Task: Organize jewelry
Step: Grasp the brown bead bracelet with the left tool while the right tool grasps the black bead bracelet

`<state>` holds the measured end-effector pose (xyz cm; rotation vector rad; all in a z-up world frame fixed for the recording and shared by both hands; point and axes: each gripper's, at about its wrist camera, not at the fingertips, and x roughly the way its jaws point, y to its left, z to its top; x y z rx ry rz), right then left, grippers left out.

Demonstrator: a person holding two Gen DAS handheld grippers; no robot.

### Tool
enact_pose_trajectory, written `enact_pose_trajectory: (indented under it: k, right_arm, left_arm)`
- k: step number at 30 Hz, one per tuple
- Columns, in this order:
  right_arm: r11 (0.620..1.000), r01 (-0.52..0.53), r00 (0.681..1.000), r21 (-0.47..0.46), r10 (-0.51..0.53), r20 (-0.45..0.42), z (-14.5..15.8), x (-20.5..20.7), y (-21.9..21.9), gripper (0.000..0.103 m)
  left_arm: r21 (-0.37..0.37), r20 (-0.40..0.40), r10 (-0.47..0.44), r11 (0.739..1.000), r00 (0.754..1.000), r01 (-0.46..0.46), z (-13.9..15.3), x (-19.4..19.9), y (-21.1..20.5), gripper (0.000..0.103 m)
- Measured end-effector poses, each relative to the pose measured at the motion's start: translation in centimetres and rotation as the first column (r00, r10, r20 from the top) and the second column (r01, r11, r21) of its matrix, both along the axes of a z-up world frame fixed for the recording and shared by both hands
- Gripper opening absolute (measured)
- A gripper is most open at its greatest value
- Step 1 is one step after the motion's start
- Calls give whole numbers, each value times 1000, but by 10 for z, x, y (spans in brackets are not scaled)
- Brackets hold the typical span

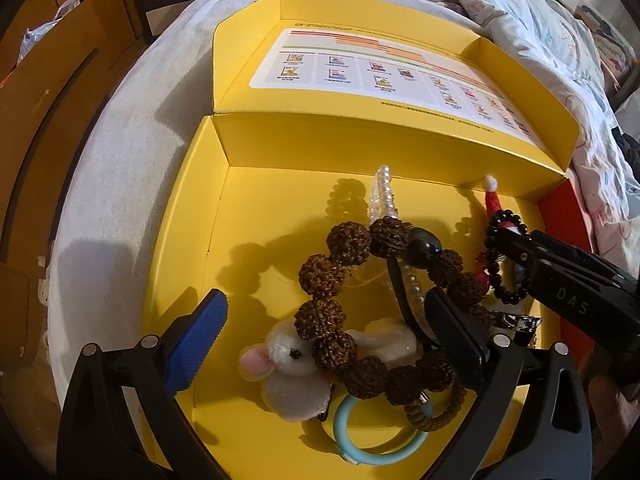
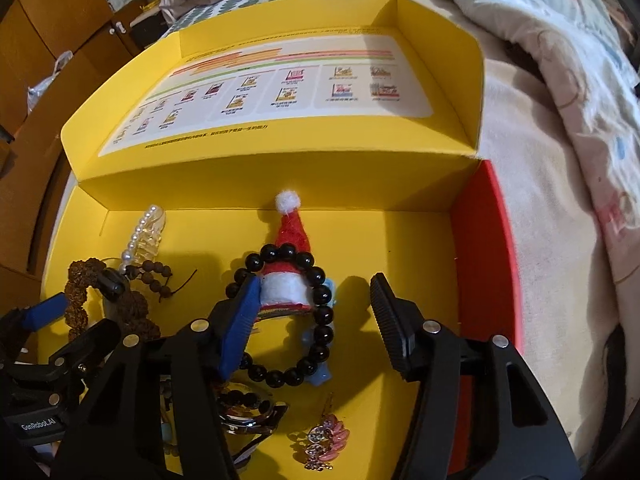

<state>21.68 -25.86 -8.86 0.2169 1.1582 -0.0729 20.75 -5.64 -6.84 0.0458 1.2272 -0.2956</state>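
Both grippers hang over an open yellow box (image 2: 420, 236) on a bed: the left gripper (image 1: 324, 340) stands spread wide, a brown seed-bead bracelet (image 1: 344, 308) looped over its black right finger (image 1: 456, 332) rather than pinched, the bracelet sagging across a white plush mouse (image 1: 288, 364); the right gripper (image 2: 316, 312) is likewise open, a black bead bracelet (image 2: 320, 300) draped around its blue left finger (image 2: 240, 320) and ringing a small felt Santa hat (image 2: 290, 236); beyond them in the box lie a pearl hair clip (image 1: 382, 192), a pale blue ring (image 1: 368, 448) under the mouse, a pink winged earring (image 2: 324, 440) and a metal clasp piece (image 2: 248, 416), too hidden to name; the box's lid (image 2: 280, 92) is folded back toward a rumpled duvet (image 1: 540, 40). Both bracelets look to be strung beads, light but limp and likely to swing or slide off a smooth finger; the glossy black beads appear the more slippery, the rough seeds easier to hold; the surest purchase seems to be across one bead.
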Motion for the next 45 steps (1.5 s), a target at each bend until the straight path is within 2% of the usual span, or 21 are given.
enact_pose_trajectory:
  k: [3, 5, 10, 13, 15, 17, 19, 21, 23, 27, 31, 34, 41, 45]
  right_arm:
    - [999, -4, 1000, 35, 4, 0, -1, 0, -1, 47]
    - [998, -18, 1000, 62, 18, 1, -1, -1, 0, 37]
    - [997, -24, 1000, 73, 24, 0, 1, -3, 2, 33]
    - [996, -22, 1000, 83, 22, -5, 3, -4, 1, 32]
    - [996, -18, 1000, 84, 19, -4, 4, -6, 0, 32]
    - [996, -15, 1000, 89, 15, -5, 5, -8, -1, 32]
    - [996, -12, 1000, 91, 12, -5, 5, -10, -2, 32]
    - [996, -7, 1000, 92, 8, -5, 6, -10, -3, 32]
    - [995, -5, 1000, 104, 5, -1, 7, -12, -4, 32]
    - [995, -5, 1000, 101, 5, 0, 8, -12, -5, 32]
    - [995, 10, 1000, 96, -10, 3, 8, -12, -7, 37]
    - [993, 12, 1000, 118, -14, 16, 12, -13, -11, 38]
    - [985, 8, 1000, 173, -12, 21, 15, -14, -17, 39]
    - [993, 29, 999, 115, -31, 17, 14, -13, -16, 39]
  left_arm:
    - [-9, -1, -3, 1000, 1000, 3, 1, -2, -2, 97]
    - [-16, -2, -7, 1000, 1000, 7, 1, -2, -3, 97]
    - [-33, -6, -7, 999, 1000, 7, 2, -3, -2, 97]
    - [-50, -21, -2, 999, 1000, 1, -1, -2, 0, 86]
    - [-57, -30, 0, 998, 1000, -2, -2, -2, 2, 74]
    - [-84, -42, -6, 996, 999, 3, -3, -1, 3, 66]
    - [-88, -40, -10, 996, 999, 6, -2, -2, 3, 63]
    - [-98, -38, -18, 995, 999, 14, -1, -4, 3, 55]
    - [-106, -36, -22, 994, 999, 18, 1, -5, 2, 50]
    - [-114, -38, -22, 993, 999, 17, 1, -4, 3, 49]
    - [-123, -39, -17, 992, 999, 12, 3, -4, 4, 48]
    - [-131, -29, -17, 991, 999, 13, 7, -5, 5, 43]
    - [-136, -22, -20, 991, 1000, 16, 10, -6, 7, 42]
    - [-139, -33, -19, 990, 999, 15, 6, -6, 6, 42]
